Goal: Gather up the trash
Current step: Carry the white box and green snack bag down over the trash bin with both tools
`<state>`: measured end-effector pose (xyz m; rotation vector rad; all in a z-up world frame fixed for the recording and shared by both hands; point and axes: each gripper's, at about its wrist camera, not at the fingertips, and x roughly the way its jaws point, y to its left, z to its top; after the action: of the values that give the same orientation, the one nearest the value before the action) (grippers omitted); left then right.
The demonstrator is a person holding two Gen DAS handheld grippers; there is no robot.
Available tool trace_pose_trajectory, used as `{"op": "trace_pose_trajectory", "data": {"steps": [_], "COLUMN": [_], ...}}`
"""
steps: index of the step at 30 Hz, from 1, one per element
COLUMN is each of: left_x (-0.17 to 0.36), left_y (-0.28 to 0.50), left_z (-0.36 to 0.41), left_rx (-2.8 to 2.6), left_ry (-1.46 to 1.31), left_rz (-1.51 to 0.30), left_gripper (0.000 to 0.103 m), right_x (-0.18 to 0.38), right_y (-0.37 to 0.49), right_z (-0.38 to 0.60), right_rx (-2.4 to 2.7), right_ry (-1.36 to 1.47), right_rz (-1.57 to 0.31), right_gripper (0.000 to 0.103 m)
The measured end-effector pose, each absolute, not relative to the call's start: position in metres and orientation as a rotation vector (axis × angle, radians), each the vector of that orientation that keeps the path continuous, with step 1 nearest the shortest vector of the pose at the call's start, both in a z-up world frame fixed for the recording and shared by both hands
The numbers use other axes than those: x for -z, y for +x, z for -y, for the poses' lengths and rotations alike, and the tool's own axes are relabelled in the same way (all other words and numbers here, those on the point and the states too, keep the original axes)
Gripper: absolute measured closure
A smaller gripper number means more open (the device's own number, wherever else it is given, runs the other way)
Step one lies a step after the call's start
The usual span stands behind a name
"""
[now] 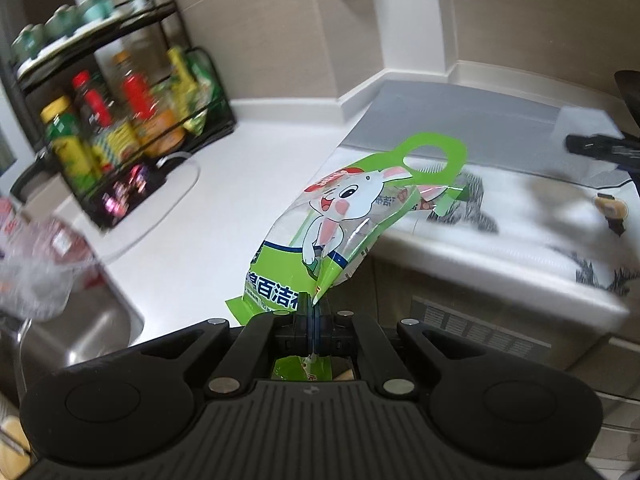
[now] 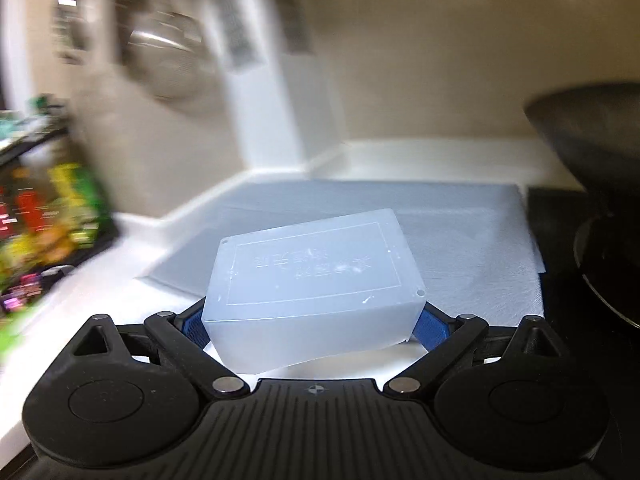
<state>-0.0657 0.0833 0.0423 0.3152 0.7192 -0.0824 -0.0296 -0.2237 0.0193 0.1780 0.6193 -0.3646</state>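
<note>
1. Green-and-clear scouring-pad wrapper (image 1: 336, 220) pinched at its bottom edge by the left gripper (image 1: 312, 308), jaws fully closed on the thin film; wrapper standing up above the white countertop (image 1: 224, 200), clear of it.
2. Translucent plastic box (image 2: 316, 280) clamped across its width by the right gripper (image 2: 314, 322), jaws spread wide, blue pads (image 2: 430, 330) pressing both sides; box apparently lifted above the grey mat (image 2: 460, 236).
3. Both pieces of trash apparently in the air; no bin seen in either view.
4. Likely risks:
   - Slick film sliding out of so narrow a pinch during a fast swing.
   - Smooth, flexible box walls bowing inward and popping free of the pads.
   - Tall wrapper brushing the black spice rack (image 1: 120, 128) or the clear bag (image 1: 36, 276) near the sink (image 1: 88, 332).
   - Box knocking the dark wok (image 2: 592, 132) close at right.
</note>
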Motion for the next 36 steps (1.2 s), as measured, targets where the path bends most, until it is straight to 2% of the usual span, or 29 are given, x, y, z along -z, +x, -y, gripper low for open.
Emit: {"op": "trace_pose_trajectory", "data": {"steps": [5,9,19,23,36], "left_x": [-0.033,-0.02,0.028,0.042,0.052], "left_y": [-0.095,-0.12,-0.166,-0.173,-0.177], "left_z": [-0.108,-0.127,-0.171,-0.181,-0.172], "left_rx": [0.067,0.045,-0.031,-0.065,-0.018], "left_ry": [0.269,0.244,0.148,0.131,0.161], "left_rz": [-0.736,-0.748,-0.842,-0.867,-0.897], "left_gripper": [0.103,0.103,0.103,0.103,0.103], "right_x": [-0.053,-0.057,0.017,0.033,0.036], "right_y": [-0.077,-0.104,-0.137,-0.15,-0.158], "right_z": [0.171,0.134,0.059,0.035,0.034], "right_rx": [0.182,0.052,-0.106,-0.147,-0.127], "right_ry": [0.134,0.112,0.143,0.134,0.156], "right_rz": [-0.592,-0.638,-0.989,-1.076,-1.099], "right_gripper": [0.006,0.006,0.006,0.006,0.006]}}
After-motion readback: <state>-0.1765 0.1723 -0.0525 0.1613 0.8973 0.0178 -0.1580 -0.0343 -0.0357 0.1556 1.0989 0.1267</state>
